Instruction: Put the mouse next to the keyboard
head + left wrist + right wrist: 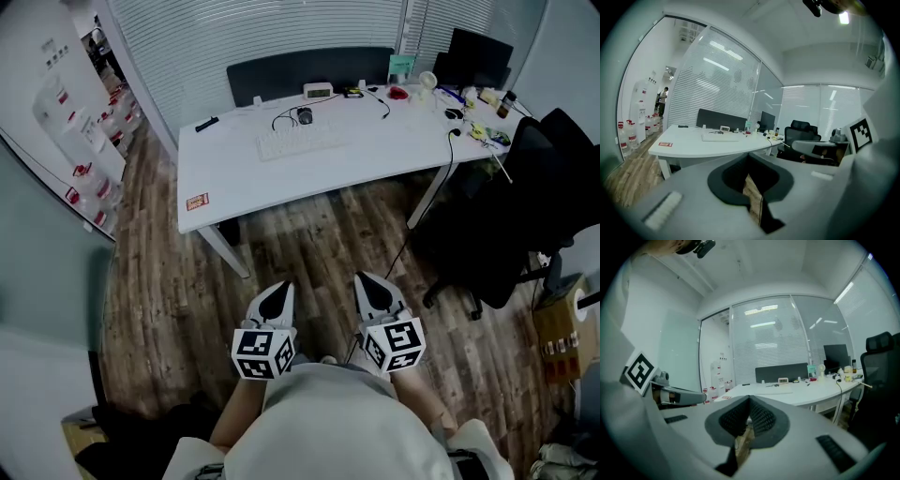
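The grey left gripper [281, 289] and the grey right gripper [367, 281] both have their jaws closed on nothing, above the brown wooden floor [309, 244]. The small dark computer mouse [305, 116] lies on the white desk [225, 178], just behind the flat white keyboard [298, 142].

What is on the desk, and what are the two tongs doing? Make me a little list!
desk: white, ahead of both tongs
keyboard: white, on the desk
mouse: dark, just behind the keyboard
left tongs: shut, empty, over the wooden floor
right tongs: shut, empty, beside the left tongs
chair: black, right of the desk
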Demonstrator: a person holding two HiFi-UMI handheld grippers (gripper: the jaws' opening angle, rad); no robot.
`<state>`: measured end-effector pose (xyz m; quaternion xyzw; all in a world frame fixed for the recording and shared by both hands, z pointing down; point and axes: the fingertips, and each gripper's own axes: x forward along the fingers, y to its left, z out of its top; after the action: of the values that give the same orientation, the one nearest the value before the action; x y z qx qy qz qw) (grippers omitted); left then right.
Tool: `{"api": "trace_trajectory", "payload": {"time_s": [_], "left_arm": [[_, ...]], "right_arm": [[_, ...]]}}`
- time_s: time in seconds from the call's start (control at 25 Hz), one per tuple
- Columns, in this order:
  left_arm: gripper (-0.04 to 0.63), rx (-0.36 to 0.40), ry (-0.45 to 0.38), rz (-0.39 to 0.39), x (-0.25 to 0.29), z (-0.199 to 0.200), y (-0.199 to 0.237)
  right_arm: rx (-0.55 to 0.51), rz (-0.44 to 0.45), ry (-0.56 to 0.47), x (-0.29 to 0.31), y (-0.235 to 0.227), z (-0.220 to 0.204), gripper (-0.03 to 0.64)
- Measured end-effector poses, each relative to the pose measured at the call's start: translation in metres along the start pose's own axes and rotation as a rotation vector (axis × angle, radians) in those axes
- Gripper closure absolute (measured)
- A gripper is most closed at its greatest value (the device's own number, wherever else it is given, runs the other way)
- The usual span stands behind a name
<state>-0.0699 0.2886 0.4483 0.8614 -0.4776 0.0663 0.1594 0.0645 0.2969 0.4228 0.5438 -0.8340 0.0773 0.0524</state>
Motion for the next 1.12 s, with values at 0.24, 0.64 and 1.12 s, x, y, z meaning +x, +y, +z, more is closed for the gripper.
{"api": "trace_trajectory", "payload": {"time_s": [0.24, 0.64, 1.12], "left_arm": [[0.582, -0.017, -0.002, 0.009, -0.004, -0.004, 0.001], [0.452, -0.041, -0.049, 0.004, -0.008, 0.007, -0.001], [0.335, -0.043, -0.037, -0.009, 0.011, 0.010, 0.001]], "right_arm": [[0.025, 0.010, 0.014, -0.002, -0.003, -0.005, 0.615], [0.043, 0.061, 0.025, -0.003, -0.006, -0.010, 0.404], [0.067, 0.080, 0.040, 0.009, -0.016, -0.013, 0.318]]}}
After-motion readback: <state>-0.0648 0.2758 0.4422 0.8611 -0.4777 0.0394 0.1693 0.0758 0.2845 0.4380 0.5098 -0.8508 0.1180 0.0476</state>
